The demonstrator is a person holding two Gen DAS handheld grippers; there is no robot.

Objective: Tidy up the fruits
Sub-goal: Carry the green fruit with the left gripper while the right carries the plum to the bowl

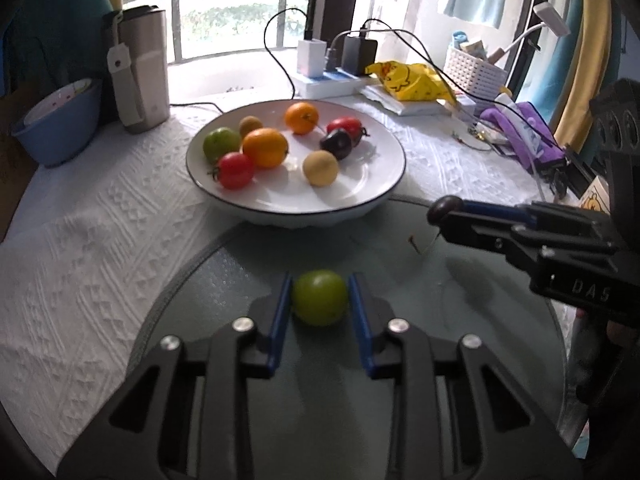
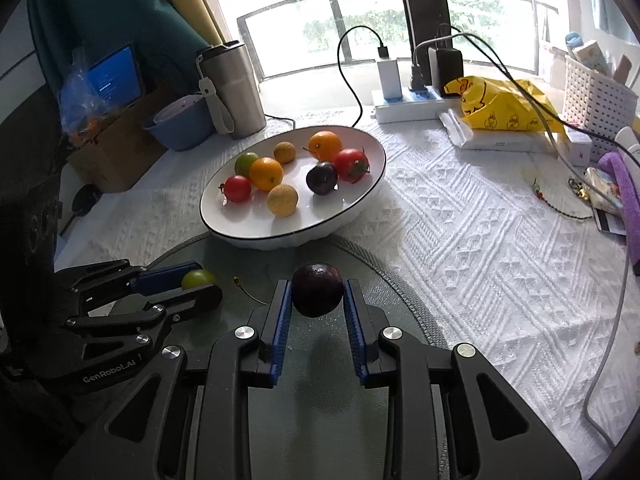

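My left hand-held gripper (image 1: 320,300) pinches a small round green fruit (image 1: 319,297) above the grey glass mat | right hand-held gripper (image 2: 317,296) clamps a dark purple plum (image 2: 317,294) | both look light, smooth, bruisable; I'd grip mid-girth | white fruit plate (image 2: 356,204) ahead on the bench.

- green fruit (image 1: 319,297): round, smooth, pinched between left gripper (image 1: 320,300) fingers, over the glass mat
- dark plum (image 2: 317,289): round, purple-black, pinched between right gripper (image 2: 317,296) fingers, near the plate
- white plate (image 2: 360,204) with dark rim, on the worktop: two oranges, two red tomatoes, two yellowish fruits, one green fruit, one dark plum, mostly loosely apart
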